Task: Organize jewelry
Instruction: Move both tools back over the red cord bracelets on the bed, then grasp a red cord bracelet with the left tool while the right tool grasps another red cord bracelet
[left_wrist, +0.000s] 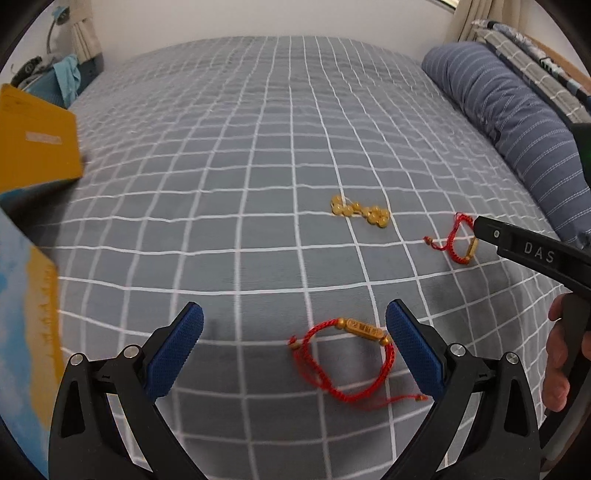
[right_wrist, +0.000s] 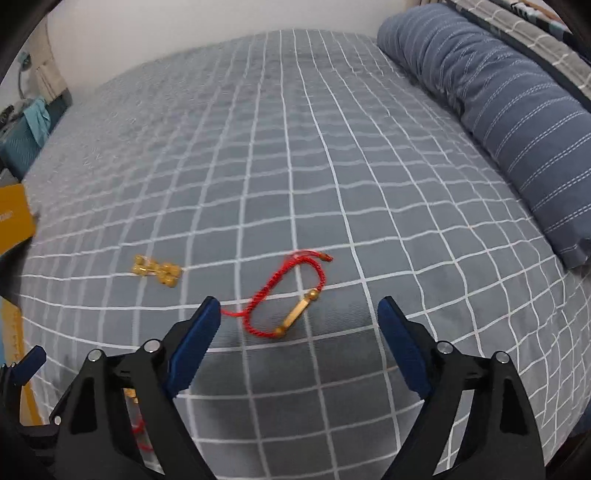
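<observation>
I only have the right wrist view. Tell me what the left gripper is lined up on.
Observer: The left gripper is open, with a second red bracelet on the bed ahead between its jaws.
Operator: Describe that bracelet.
Observer: Red cord with a gold bar bearing raised marks, too blurred to read.
Operator: Check my gripper from that side.
Observer: One finger of the right gripper hangs beside the first bracelet, near its gold end; I cannot tell if it touches.
</observation>
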